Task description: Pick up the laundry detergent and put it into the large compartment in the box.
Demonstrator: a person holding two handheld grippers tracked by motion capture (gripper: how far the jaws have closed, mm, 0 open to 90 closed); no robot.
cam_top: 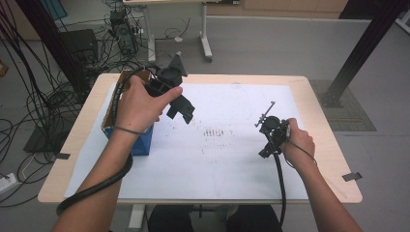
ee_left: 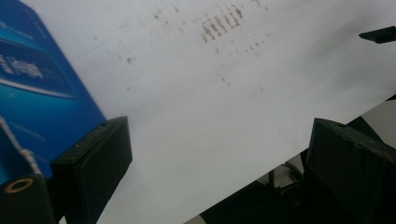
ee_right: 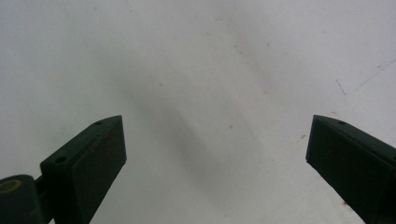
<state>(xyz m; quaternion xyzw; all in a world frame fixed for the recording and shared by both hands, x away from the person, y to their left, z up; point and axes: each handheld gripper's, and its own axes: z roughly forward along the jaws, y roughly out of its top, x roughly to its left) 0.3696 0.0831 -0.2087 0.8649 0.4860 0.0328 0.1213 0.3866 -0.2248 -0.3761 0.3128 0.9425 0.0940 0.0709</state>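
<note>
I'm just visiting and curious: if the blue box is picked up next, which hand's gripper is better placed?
Probably the left gripper: it hovers open right beside the blue box, which shows in its own view. The right gripper, also open, sits across the white sheet.

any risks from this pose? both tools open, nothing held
1. The left tool hangs open right beside the blue box at the sheet's left edge; a careless swing could knock or tip it.
2. The left tool's thick cable loops under the forearm and off the table's front edge, so it might snag or drag on the sheet.
3. The white sheet looks loose, and the right tool sits low over it, so it could scuff or shift the sheet.
</note>
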